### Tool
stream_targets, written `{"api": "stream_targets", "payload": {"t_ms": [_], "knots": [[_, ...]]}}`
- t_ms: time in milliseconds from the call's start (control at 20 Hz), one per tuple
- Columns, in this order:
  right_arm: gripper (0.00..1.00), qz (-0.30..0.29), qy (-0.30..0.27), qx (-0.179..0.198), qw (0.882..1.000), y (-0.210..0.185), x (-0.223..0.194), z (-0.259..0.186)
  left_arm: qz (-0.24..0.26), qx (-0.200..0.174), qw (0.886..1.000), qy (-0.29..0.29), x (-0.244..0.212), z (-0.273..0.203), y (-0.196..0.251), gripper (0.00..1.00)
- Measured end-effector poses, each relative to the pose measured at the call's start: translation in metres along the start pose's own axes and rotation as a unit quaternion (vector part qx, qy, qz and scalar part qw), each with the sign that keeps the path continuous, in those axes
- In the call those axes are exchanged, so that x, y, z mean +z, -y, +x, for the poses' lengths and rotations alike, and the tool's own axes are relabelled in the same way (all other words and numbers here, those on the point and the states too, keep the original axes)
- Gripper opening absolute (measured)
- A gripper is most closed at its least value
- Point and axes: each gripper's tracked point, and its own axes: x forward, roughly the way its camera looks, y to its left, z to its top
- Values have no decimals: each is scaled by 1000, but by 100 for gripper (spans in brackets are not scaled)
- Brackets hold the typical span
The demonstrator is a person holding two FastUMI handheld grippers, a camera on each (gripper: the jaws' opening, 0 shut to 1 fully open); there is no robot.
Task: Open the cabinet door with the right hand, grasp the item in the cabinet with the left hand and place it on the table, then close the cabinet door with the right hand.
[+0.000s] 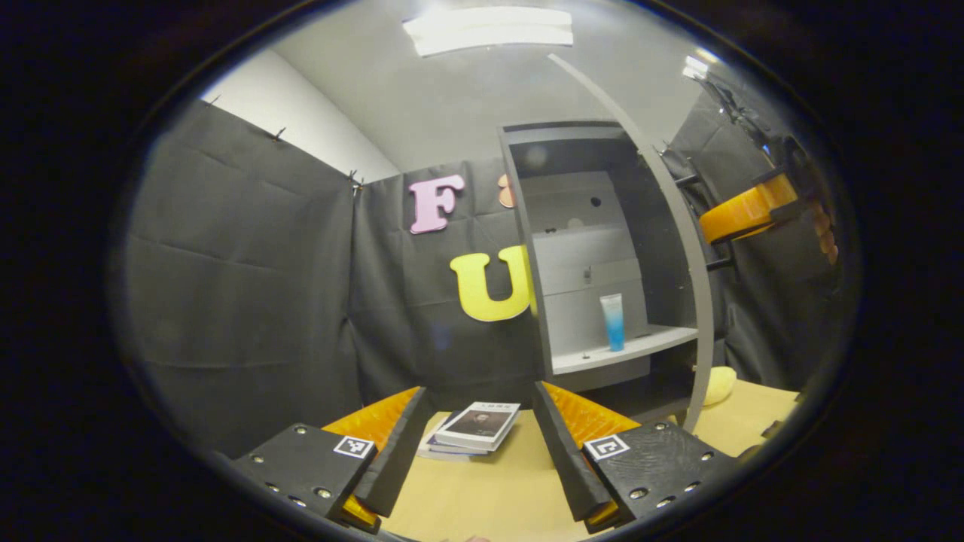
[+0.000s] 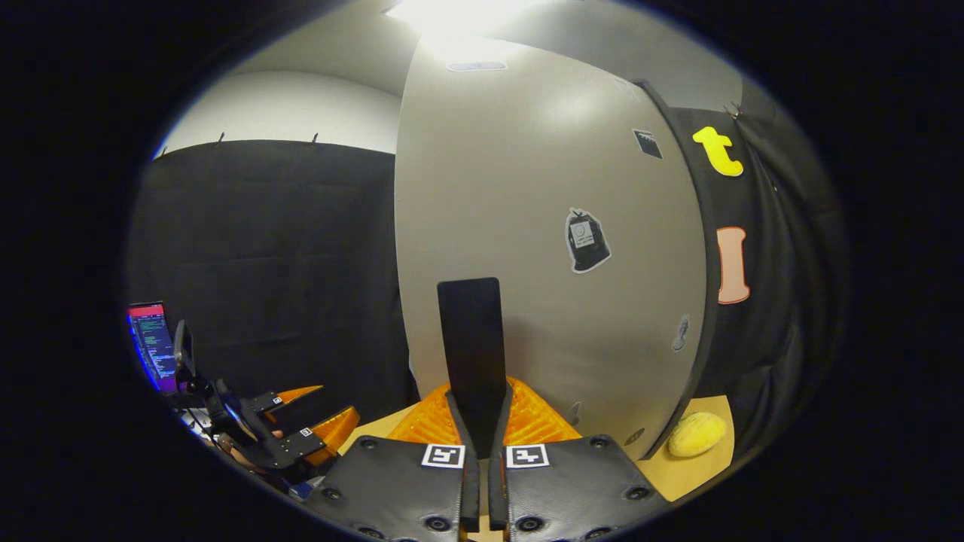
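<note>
The grey cabinet (image 1: 584, 150) stands open, its door (image 1: 681, 226) swung out and seen edge-on in the left gripper view. On its white shelf (image 1: 640, 346) a blue-and-white tube (image 1: 612, 321) stands upright. My left gripper (image 1: 478, 452) is open above the wooden table (image 1: 482, 497), well short of the cabinet, with nothing between its fingers. Beyond the door edge my right gripper (image 1: 745, 214) holds on at handle height. In the right gripper view my right gripper (image 2: 480, 399) is shut on the black door handle (image 2: 471, 339), facing the door's grey front (image 2: 542, 226). The left gripper (image 2: 301, 433) shows low at the left.
A small stack of books (image 1: 478, 427) lies on the table ahead of the left gripper. A yellow soft object (image 1: 719, 384) (image 2: 697, 434) rests on the table by the foot of the door. A lit screen (image 2: 151, 342) stands at the far left.
</note>
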Motion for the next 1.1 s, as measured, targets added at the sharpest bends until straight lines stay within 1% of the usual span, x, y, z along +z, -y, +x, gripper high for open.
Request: {"api": "stream_targets", "payload": {"t_ms": [50, 100, 150, 200, 250, 350, 450, 500, 550, 600, 650, 700, 750, 800, 850, 900, 950, 1000, 1050, 1100], "knots": [[6, 0, 1, 0, 1000, 1, 0, -4, -3, -8, 1000, 0, 1, 3, 10, 84], [3, 2, 1, -1, 1000, 3, 0, -8, -5, -16, 1000, 1, 2, 5, 21, 84], [6, 0, 2, -2, 1000, 6, 0, -14, -6, -24, 1000, 1, 4, 7, 31, 84], [3, -5, 3, -8, 1000, 10, 1, -19, -7, -31, 1000, 2, 5, 9, 42, 84], [8, -13, 4, -14, 1000, 13, 1, -26, -8, -38, 999, 3, 8, 10, 53, 84], [8, -24, 7, -32, 999, 26, 2, -38, -12, -54, 998, 3, 10, 9, 75, 84], [8, -18, 9, -48, 999, 40, 3, -53, -15, -68, 998, 3, 10, 10, 94, 84], [7, -19, 10, -57, 998, 47, 2, -59, -16, -75, 997, 3, 10, 12, 104, 84], [8, -23, 13, -67, 997, 54, 0, -73, -17, -81, 997, 3, 11, 12, 114, 84], [11, -26, 13, -79, 996, 62, -1, -81, -20, -88, 996, 2, 11, 11, 123, 86], [11, -27, 16, -91, 995, 70, -1, -87, -22, -94, 995, 0, 12, 10, 132, 84], [11, -30, 17, -103, 994, 78, -1, -94, -25, -99, 995, -1, 11, 11, 141, 84], [8, -31, 19, -115, 993, 86, -1, -98, -28, -105, 994, -2, 11, 10, 149, 86], [11, -31, 24, -125, 991, 93, 0, -101, -29, -109, 994, -3, 11, 9, 156, 86], [11, -30, 23, -136, 990, 99, -2, -106, -29, -112, 993, -2, 13, 9, 162, 84], [11, -29, 28, -146, 989, 108, 0, -110, -29, -114, 993, -2, 14, 7, 168, 84], [11, -29, 29, -157, 987, 116, 0, -115, -29, -116, 993, -2, 15, 7, 174, 86], [11, -30, 34, -168, 985, 126, 2, -120, -30, -117, 993, -2, 15, 6, 179, 84], [11, -31, 34, -179, 983, 135, 0, -123, -31, -117, 993, -3, 15, 5, 183, 84], [10, -31, 38, -189, 981, 144, 1, -128, -31, -117, 993, -4, 14, 6, 186, 86]]}}
